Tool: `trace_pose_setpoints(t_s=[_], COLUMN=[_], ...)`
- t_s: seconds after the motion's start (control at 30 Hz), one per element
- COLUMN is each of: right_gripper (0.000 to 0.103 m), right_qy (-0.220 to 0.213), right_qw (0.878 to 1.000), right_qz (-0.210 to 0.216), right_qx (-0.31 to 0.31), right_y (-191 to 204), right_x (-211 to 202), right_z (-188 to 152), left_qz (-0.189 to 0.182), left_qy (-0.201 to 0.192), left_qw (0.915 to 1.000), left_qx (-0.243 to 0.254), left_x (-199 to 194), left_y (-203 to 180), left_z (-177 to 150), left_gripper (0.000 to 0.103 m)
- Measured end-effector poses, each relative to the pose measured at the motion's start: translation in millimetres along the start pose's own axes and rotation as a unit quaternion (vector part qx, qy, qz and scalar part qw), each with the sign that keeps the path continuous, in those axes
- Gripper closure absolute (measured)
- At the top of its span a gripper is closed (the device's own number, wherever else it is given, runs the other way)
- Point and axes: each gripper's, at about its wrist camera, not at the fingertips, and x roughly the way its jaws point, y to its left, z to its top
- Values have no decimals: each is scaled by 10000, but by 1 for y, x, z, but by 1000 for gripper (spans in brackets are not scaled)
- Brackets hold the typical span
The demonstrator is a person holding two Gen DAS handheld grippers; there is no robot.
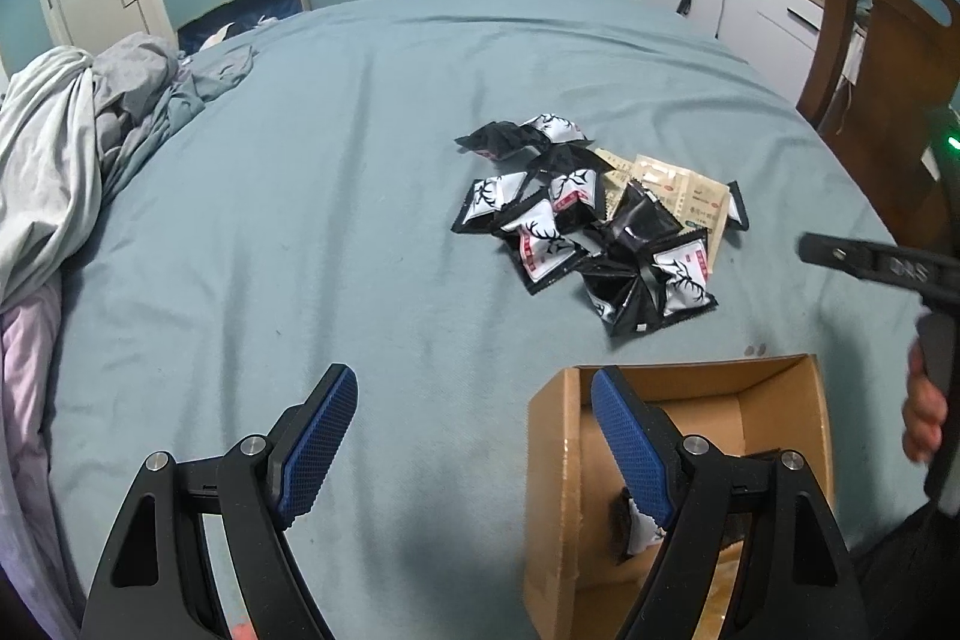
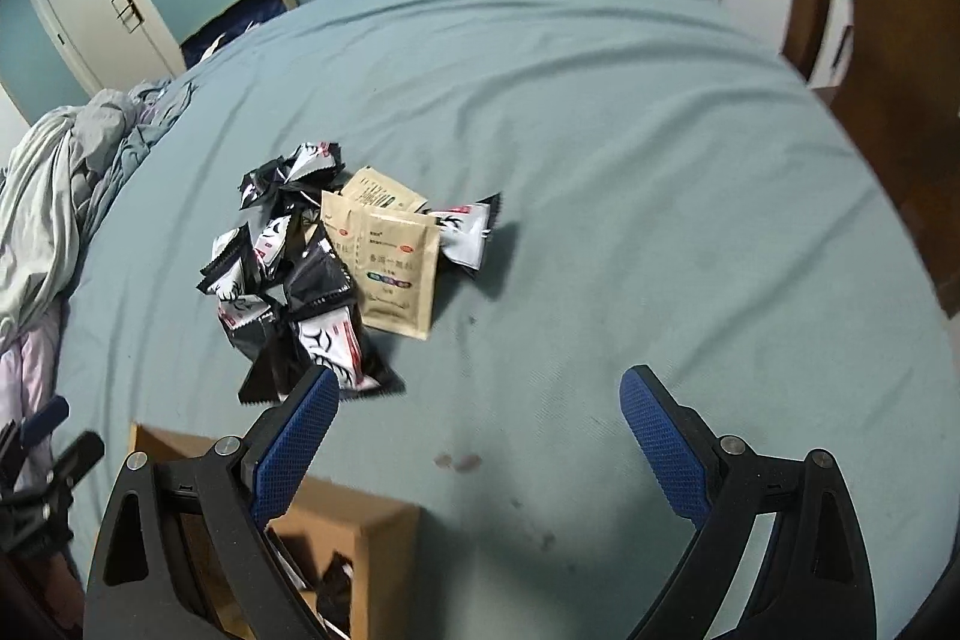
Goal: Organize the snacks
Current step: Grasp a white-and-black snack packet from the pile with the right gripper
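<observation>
Most of the snacks (image 1: 591, 220) are not yet sorted: a loose pile of a dozen or so packets lies on the bed (image 1: 360, 220), well apart from either gripper. The box (image 1: 780, 394), an open cardboard carton, stands on the bed at the near edge, just this side of the pile. At least one or two black-and-white packets already lie in its bottom, so I judge the job begun but far from finished; nearly the whole pile is left to move.

The left gripper (image 1: 474, 436) hangs over the bed with its jaws spread wide and nothing between them, its right finger over the box's left wall. The right gripper (image 2: 480, 436) is likewise spread wide and empty, pointing down at bare sheet beside the pile, its left finger overlapping the nearest packet in the view.

Two kinds of packet show. The black and white ones carry an antler drawing and a small red label; the writing on it is too small to read. The tan sachets (image 2: 393, 268) bear printed Chinese lines, a red oval mark and a row of coloured dots, but I cannot make out the words.
</observation>
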Motion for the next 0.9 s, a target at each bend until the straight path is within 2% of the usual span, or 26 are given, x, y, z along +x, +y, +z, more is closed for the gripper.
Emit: trace_pose_setpoints(t_s=[0.2, 0.5, 0.57, 0.6, 0.63, 0.67, 0.73, 0.9], right_gripper=[8, 8, 21, 33, 36, 44, 66, 67], right_qy=[499, 917, 1041, 1126, 1232, 1277, 1254, 1140], right_qw=[9981, 9852, 9811, 9790, 9769, 9762, 9765, 9804], right_qz=[203, 317, 316, 299, 245, 229, 127, 288], right_qx=[-284, -1410, -1600, -1674, -1727, -1736, -1748, -1582], right_y=[9, 53, 59, 62, 62, 61, 59, 44], right_x=[51, 104, 115, 120, 125, 127, 127, 116], right_z=[25, 33, 34, 33, 34, 34, 36, 42], left_qz=[-48, -102, -134, -124, -85, -68, -13, -48], left_qy=[62, 113, 132, 136, 132, 120, 87, 100], left_qw=[9999, 9997, 9995, 9994, 9993, 9992, 9988, 9992], left_qx=[74, 197, 263, 297, 336, 380, 476, 381], left_x=[7, 22, 27, 29, 32, 33, 35, 37], left_y=[1, 3, 2, 1, 0, -1, -2, 4], left_z=[3, 7, 9, 10, 12, 13, 15, 24], left_gripper=[22, 22, 22, 22, 22, 21, 20, 20])
